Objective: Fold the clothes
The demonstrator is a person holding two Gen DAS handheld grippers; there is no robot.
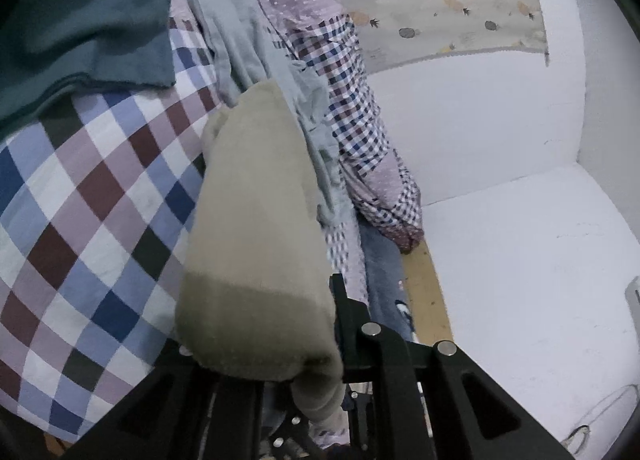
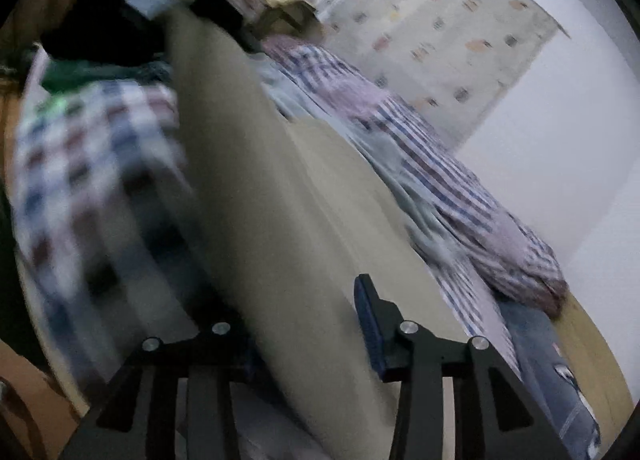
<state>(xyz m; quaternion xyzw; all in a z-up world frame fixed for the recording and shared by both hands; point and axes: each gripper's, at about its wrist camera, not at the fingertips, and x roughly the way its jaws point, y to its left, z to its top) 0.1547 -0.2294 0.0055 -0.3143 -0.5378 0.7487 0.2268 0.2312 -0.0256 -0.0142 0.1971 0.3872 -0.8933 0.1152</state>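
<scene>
Between the left gripper's [image 1: 280,344] 2 fingers, a beige garment [image 1: 256,228] is clamped; the right gripper [image 2: 304,324] stands apart around it.

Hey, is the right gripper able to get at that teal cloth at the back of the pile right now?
Probably not directly. The beige garment lies between the right tongs, which look open, and fills the path ahead; the teal cloth sits far back on the checkered sheet.

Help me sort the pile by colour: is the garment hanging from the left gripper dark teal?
No, the garment hanging from the left gripper is beige; the dark teal cloth lies apart on the checked blanket.
</scene>
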